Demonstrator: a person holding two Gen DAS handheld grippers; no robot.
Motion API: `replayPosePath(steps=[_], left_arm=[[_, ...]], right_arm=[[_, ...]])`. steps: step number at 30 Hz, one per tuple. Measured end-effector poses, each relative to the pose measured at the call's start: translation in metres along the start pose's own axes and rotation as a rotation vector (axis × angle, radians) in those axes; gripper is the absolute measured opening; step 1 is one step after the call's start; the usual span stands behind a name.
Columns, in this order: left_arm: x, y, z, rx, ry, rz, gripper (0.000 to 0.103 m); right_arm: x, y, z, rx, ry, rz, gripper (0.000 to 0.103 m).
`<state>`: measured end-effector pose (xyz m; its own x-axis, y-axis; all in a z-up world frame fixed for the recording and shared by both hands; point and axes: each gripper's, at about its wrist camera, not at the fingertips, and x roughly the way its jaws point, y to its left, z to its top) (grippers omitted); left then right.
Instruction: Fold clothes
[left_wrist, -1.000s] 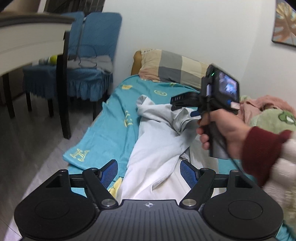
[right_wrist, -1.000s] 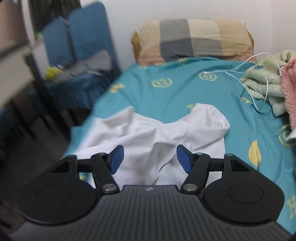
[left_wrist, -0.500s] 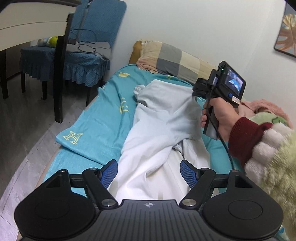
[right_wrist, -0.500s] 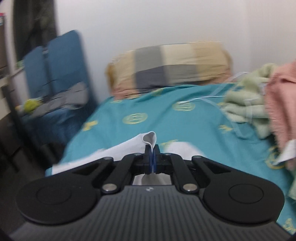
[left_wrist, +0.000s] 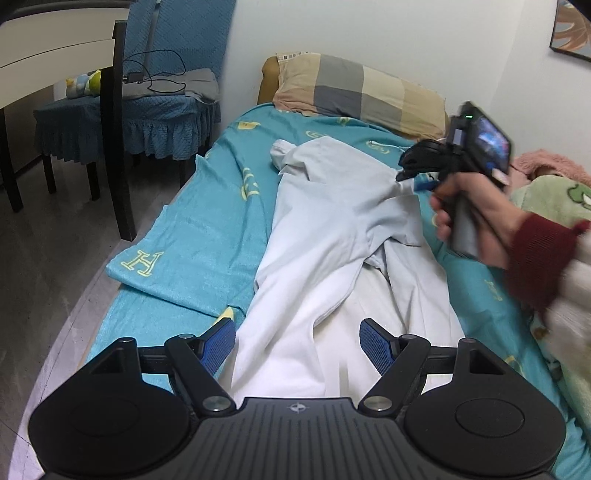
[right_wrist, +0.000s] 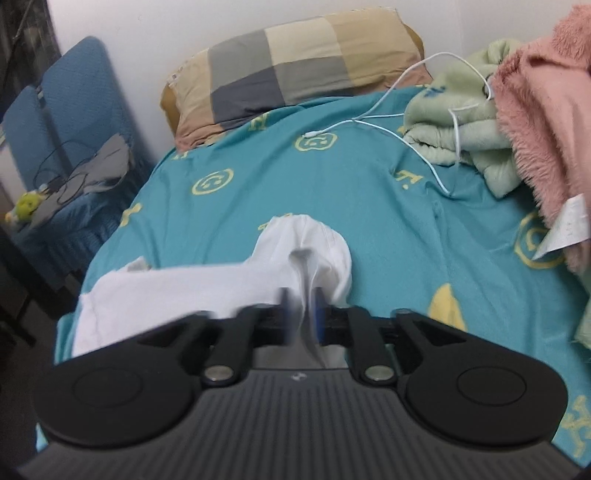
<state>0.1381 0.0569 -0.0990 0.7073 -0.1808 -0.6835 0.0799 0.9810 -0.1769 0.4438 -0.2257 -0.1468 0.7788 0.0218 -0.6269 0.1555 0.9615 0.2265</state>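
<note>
Little is folded yet — the white garment sprawls rumpled along the bed. Right gripper pinches one corner in nearly closed jaws; left gripper hovers, jaws wide and empty.
</note>
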Motion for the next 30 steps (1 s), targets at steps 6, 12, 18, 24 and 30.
replayPosePath(steps=[6, 12, 18, 24, 30], left_arm=[[-0.001, -0.006, -0.003, 0.004, 0.001, 0.006, 0.076], [-0.024, -0.015, -0.011, 0.056, -0.047, 0.006, 0.073], [-0.052, -0.023, -0.02, 0.08, -0.043, 0.018, 0.073], [-0.07, -0.041, -0.043, 0.178, 0.029, 0.083, 0.072], [-0.078, -0.049, -0.071, 0.162, 0.173, 0.006, 0.063]], right_arm=[[-0.109, -0.008, -0.038, -0.028, -0.025, 0.069, 0.069], [-0.254, -0.037, -0.127, -0.002, 0.016, 0.118, 0.069], [-0.339, -0.066, -0.192, 0.069, 0.046, 0.177, 0.071], [-0.356, -0.06, -0.205, -0.042, 0.012, 0.157, 0.069], [-0.339, -0.079, -0.202, 0.066, 0.063, 0.169, 0.069]])
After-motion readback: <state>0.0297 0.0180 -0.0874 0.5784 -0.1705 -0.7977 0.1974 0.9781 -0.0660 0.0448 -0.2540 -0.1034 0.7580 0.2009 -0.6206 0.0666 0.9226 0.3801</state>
